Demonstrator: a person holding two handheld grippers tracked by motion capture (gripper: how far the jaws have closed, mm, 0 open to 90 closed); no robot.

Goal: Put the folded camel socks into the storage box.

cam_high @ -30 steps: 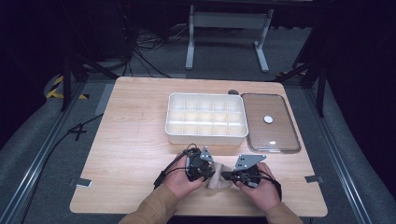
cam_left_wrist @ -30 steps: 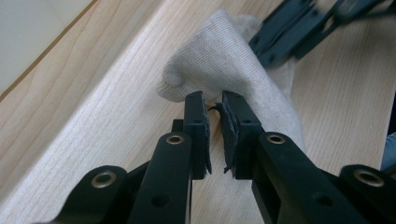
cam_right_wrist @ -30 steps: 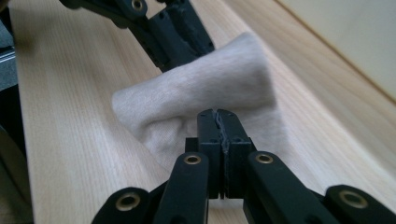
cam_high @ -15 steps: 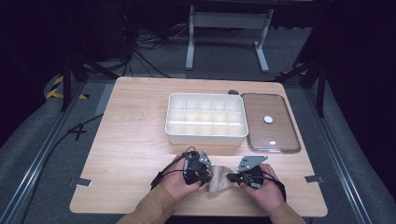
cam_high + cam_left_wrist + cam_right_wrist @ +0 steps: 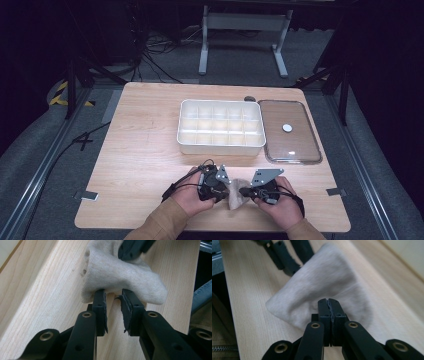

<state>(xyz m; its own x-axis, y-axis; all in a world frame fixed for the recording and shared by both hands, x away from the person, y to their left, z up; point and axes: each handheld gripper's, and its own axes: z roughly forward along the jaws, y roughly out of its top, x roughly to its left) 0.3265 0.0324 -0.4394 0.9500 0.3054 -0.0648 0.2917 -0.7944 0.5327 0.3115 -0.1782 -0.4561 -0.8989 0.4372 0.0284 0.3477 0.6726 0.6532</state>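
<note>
Jaws of the left hand-held gripper [image 5: 113, 298] stand a little apart, and they have just been opening; their tips rest against the near edge of the beige cloth [image 5: 120, 275], with bare wood showing in the gap, so the pads press on nothing. In the high view this left hand-held gripper [image 5: 223, 184] sits at the lower middle of the frame, pointing right toward the cloth [image 5: 237, 192].

Opposite it, the right hand-held gripper [image 5: 329, 305] has its jaws pressed together; the cloth [image 5: 322, 287] rises just beyond the tips, and it seems to pinch a thin fold of fabric, though blur makes the seam hard to read. In the high view the right hand-held gripper [image 5: 246, 190] points left into the cloth.

Between the two tools the cloth lies bunched on the wooden counter [image 5: 145, 150], near the lower edge. Its long axis appears to run left to right, from one tool to the other, tapering toward a rounded corner at centre right in the left gripper view.
</note>
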